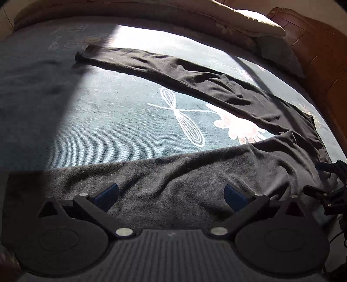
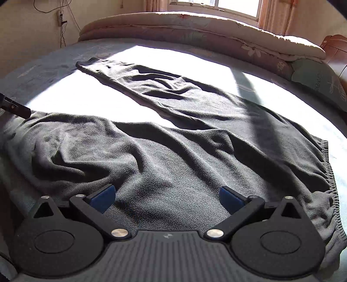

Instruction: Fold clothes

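Note:
A pair of dark grey trousers (image 2: 173,156) lies spread on the bed, legs apart in a V. One leg (image 1: 164,71) stretches away to the far left in sunlight. The other leg (image 1: 173,173) lies across the near edge under my left gripper (image 1: 171,195), which is open just above the cloth with nothing between its blue pads (image 1: 107,195). My right gripper (image 2: 167,197) is also open, hovering over the seat of the trousers near the ribbed waistband (image 2: 329,173). The right gripper's black fingers (image 1: 325,193) show at the left wrist view's right edge.
The bed has a teal sheet (image 1: 108,130) with white dragonfly and flower prints. A rolled floral quilt (image 2: 195,28) and a pillow (image 2: 321,80) lie along the far side. A wooden headboard (image 1: 314,50) stands at right. A window (image 2: 216,4) and wall cables (image 2: 61,21) are behind.

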`<state>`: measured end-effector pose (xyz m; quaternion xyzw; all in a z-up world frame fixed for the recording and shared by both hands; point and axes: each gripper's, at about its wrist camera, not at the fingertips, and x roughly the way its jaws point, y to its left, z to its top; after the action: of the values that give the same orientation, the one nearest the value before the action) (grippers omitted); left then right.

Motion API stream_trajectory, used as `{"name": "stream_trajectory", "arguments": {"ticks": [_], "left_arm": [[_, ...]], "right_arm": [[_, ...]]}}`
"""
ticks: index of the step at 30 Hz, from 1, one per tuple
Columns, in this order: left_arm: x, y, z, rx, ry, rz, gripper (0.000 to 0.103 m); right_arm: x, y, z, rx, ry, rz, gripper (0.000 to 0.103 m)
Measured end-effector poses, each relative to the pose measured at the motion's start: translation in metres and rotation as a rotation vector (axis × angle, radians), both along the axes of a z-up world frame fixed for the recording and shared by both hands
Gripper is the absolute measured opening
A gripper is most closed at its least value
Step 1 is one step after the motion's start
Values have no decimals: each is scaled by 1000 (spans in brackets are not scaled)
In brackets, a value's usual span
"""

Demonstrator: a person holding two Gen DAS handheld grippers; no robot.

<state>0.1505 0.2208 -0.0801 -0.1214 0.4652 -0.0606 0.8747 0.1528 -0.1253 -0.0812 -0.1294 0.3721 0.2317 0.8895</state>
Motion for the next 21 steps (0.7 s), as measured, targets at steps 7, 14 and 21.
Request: {"name": "stream_trajectory", "arguments": {"ticks": [7, 14, 21], "left_arm": [[-39, 35, -22, -34, 50, 141, 102], [-44, 45, -25, -102, 15, 189, 102], [-47, 38, -27, -62, -15, 169, 103]], "right_arm": [[18, 78, 1, -11, -10, 271, 103], [22, 110, -25, -76, 43, 349, 103], [39, 88, -22, -112, -15, 191, 103]]}}
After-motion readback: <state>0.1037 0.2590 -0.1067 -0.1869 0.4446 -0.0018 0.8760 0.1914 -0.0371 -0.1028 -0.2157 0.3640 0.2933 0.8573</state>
